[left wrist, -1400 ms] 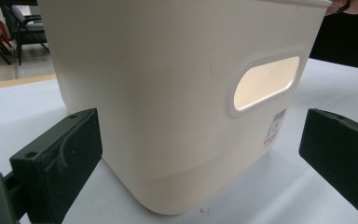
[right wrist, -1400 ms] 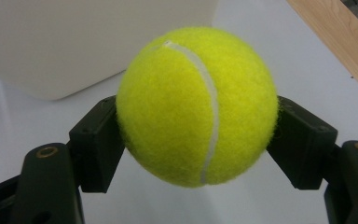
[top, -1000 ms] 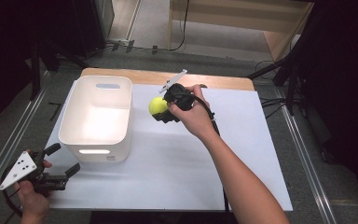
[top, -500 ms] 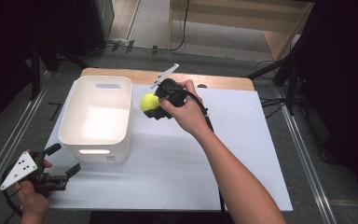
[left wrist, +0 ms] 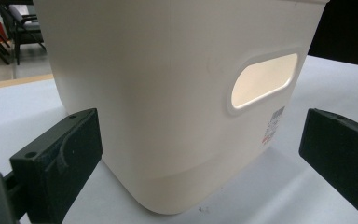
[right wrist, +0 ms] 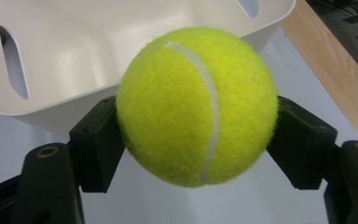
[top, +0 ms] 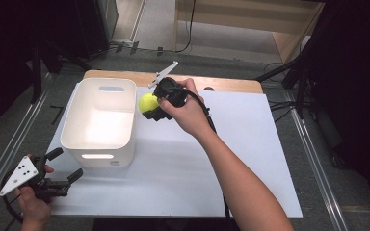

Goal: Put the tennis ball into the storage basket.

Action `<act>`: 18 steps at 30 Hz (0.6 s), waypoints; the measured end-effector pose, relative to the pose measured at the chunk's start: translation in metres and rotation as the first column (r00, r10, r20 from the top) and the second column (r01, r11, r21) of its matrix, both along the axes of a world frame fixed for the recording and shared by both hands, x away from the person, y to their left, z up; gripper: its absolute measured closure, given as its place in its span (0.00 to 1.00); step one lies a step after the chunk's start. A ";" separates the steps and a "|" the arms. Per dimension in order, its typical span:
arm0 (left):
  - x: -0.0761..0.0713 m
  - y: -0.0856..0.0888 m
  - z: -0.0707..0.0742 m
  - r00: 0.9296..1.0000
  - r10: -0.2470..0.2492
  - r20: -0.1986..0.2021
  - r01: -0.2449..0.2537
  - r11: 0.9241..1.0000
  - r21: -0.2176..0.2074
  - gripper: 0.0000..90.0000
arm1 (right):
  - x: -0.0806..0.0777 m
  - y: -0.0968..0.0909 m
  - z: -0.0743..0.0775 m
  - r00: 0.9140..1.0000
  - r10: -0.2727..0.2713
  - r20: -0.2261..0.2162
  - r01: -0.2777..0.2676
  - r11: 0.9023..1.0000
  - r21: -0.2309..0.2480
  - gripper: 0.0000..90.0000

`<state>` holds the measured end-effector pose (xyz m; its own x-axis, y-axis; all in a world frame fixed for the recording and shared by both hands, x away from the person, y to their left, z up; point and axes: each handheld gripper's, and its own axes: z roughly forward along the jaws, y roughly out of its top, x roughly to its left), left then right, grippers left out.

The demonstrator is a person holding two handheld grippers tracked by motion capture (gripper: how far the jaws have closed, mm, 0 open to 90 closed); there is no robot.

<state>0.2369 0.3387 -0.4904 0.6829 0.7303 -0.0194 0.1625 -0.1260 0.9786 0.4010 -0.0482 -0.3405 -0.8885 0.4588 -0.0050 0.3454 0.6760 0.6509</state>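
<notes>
Right gripper clamped the fuzzy yellow-green tennis ball off the table, just beside the white plastic bin's rim, drop-in not yet done; left gripper sat open, empty, near the bin's front.

This is looking like a lab or recording studio rather than a home: a white-topped table is sitting between metal floor rails, with black stands and dark curtains closing in the sides. Cables are running across the grey carpeted floor toward a wooden cabinet (a plain, bare piece), and nothing homely is showing around the one lit work surface.
</notes>
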 end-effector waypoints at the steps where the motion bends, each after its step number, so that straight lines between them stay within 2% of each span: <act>1: 0.000 0.000 0.000 1.000 0.000 0.000 0.000 1.000 0.000 0.00 | 0.000 0.001 0.001 1.000 0.003 0.000 -0.003 1.000 -0.002 0.27; 17: 0.000 0.002 0.000 1.000 -0.002 -0.002 0.002 1.000 -0.005 0.00 | 0.000 0.026 0.008 0.999 0.044 0.014 -0.044 0.999 0.010 0.27; 18: 0.000 0.002 0.000 1.000 -0.003 -0.003 0.003 1.000 -0.004 0.00 | 0.000 0.028 0.008 0.999 0.046 0.005 -0.046 0.999 0.005 0.27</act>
<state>0.2367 0.3403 -0.4901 0.6851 0.7281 -0.0238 0.1647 -0.1229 0.9786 0.4011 -0.0205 -0.3323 -0.9085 0.4178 -0.0072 0.3111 0.6878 0.6559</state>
